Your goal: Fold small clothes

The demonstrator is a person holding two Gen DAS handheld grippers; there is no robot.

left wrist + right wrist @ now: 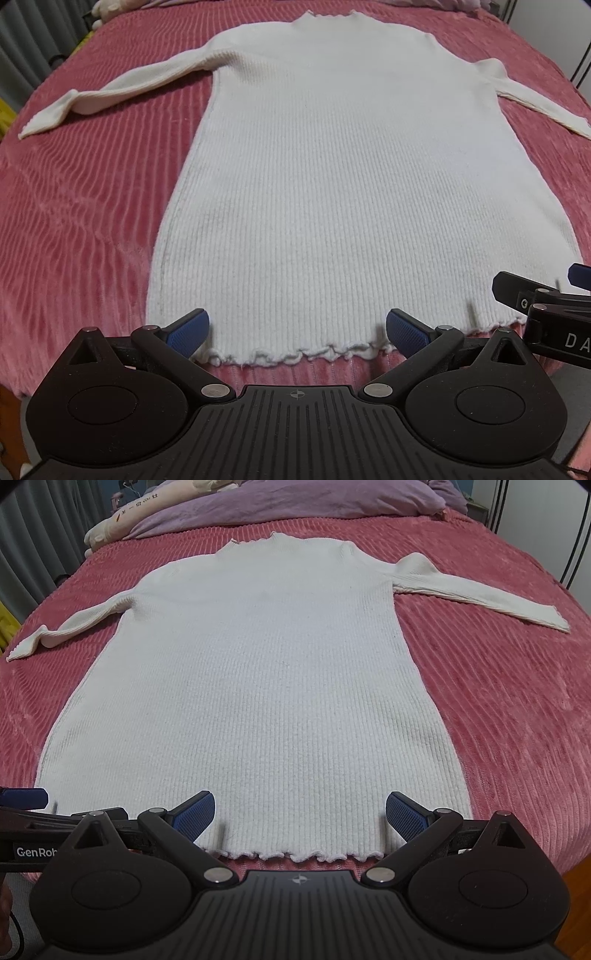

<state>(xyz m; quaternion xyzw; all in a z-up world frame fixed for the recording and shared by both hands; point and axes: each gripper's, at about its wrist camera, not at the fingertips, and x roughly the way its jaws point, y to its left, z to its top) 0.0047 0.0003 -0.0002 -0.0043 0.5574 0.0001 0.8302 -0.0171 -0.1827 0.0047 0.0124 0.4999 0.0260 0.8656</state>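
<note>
A white ribbed long-sleeve sweater (314,177) lies flat on a pink bedspread (85,221), collar far, frilled hem near, both sleeves spread out sideways. It also shows in the right wrist view (258,686). My left gripper (297,328) is open, its blue pads either side of the hem's left part, holding nothing. My right gripper (300,810) is open over the hem's right part, holding nothing. The right gripper also shows at the right edge of the left wrist view (546,302). The left gripper shows at the left edge of the right wrist view (26,801).
The pink ribbed bedspread (517,709) covers the bed. A purple duvet (295,502) and a cream plush toy (110,528) lie at the far end. Grey curtains (37,535) hang at the left. The bed's near edge runs just below the hem.
</note>
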